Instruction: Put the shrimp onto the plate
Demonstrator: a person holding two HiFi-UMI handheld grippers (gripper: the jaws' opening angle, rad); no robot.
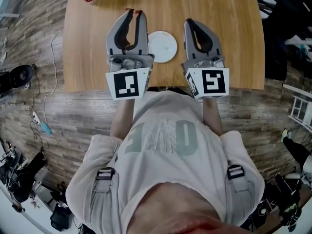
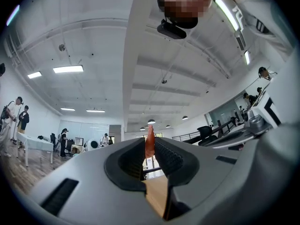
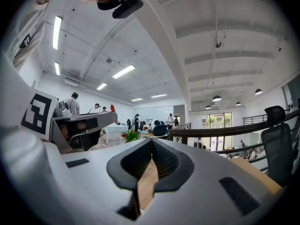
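One round white plate point(image 1: 162, 46), flat and smooth, sits on the wooden desk point(image 1: 229, 13) between the two tools. One shrimp point(image 2: 149, 143), orange, thin and upright, is clamped at the jaw tips of the left tool point(image 1: 134, 11), apart from the plate. The right tool point(image 1: 188, 21) has its jaws pressed together, ribbed dark pads point(image 3: 166, 161) meeting. Both tools are grey, each with one black-and-white marker cube point(image 1: 127, 84).

Count: 1 plate point(image 1: 162, 46), 1 shrimp point(image 2: 149, 142), 1 table point(image 1: 234, 28), 2 tongs: left tongs point(image 1: 134, 11), right tongs point(image 1: 189, 21).
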